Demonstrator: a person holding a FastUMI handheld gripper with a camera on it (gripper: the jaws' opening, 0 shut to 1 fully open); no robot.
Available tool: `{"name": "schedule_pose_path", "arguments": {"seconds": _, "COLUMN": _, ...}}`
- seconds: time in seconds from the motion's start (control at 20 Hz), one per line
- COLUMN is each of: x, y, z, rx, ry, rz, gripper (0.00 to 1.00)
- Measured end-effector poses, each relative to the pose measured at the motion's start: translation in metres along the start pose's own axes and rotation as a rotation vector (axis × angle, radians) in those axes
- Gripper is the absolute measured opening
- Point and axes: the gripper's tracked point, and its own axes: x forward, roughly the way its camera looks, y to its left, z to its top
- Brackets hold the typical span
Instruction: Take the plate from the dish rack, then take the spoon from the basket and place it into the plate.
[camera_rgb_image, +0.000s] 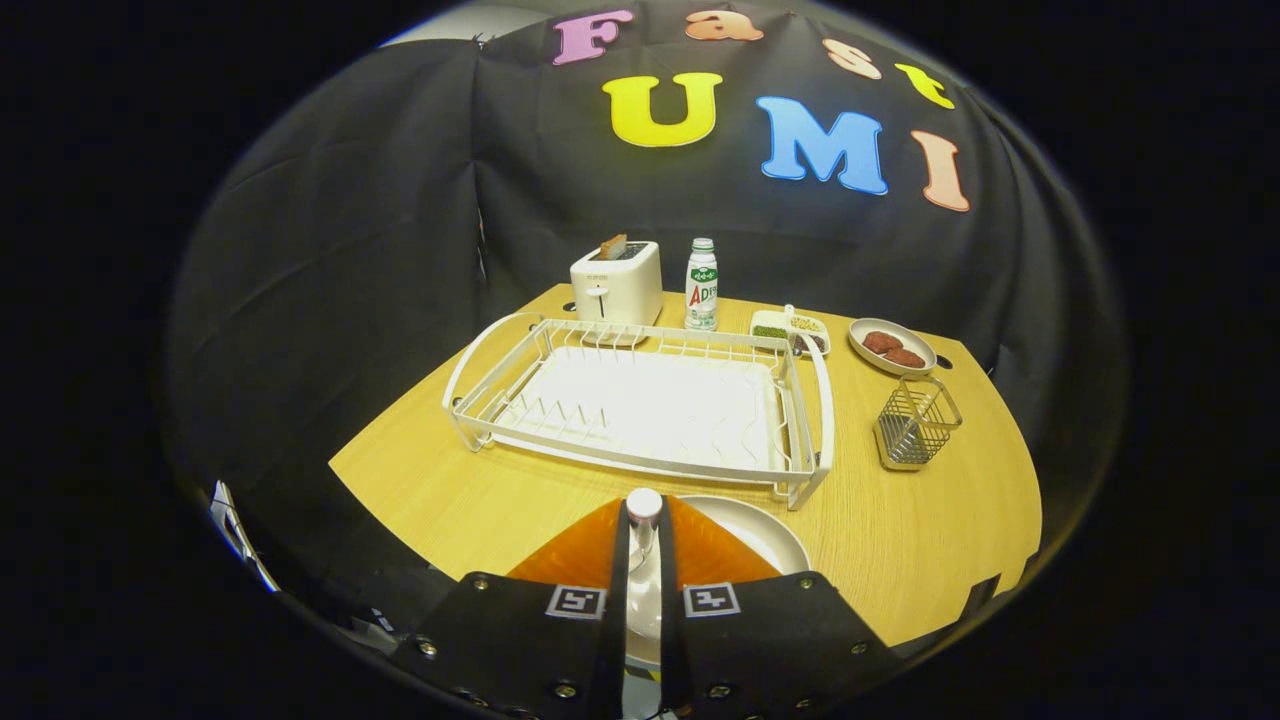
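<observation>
My gripper (643, 535) is shut on the spoon (643, 504), a pale, slim spoon that stands up between the two fingers with its rounded end poking out past the tips. Right under and just beyond the fingers lies the white plate (772, 537) on the wooden table, its left part hidden by the fingers. The spoon hangs over the plate's left half. Beyond the plate stands the white wire dish rack (640, 405), with nothing in its slots. The small metal wire basket (916, 424) stands right of the rack.
Behind the rack stand a white toaster (616, 284) with a slice of bread, a small bottle (701, 285), a divided snack dish (790, 330) and a bowl (892, 347) with brown pieces. Bare tabletop (440, 490) lies left of the plate.
</observation>
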Motion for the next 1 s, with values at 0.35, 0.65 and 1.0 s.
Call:
{"name": "schedule_pose_path", "arguments": {"seconds": 0.35, "x": 0.001, "y": -0.016, "z": 0.012, "rx": -0.011, "ry": -0.038, "rz": -0.041, "gripper": 0.25}}
{"name": "schedule_pose_path", "arguments": {"seconds": 0.65, "x": -0.007, "y": -0.038, "z": 0.035, "rx": 0.003, "ry": -0.098, "rz": -0.103, "gripper": 0.27}}
{"name": "schedule_pose_path", "arguments": {"seconds": 1.0, "x": -0.015, "y": -0.051, "z": 0.058, "rx": 0.015, "ry": -0.145, "rz": -0.141, "gripper": 0.27}}
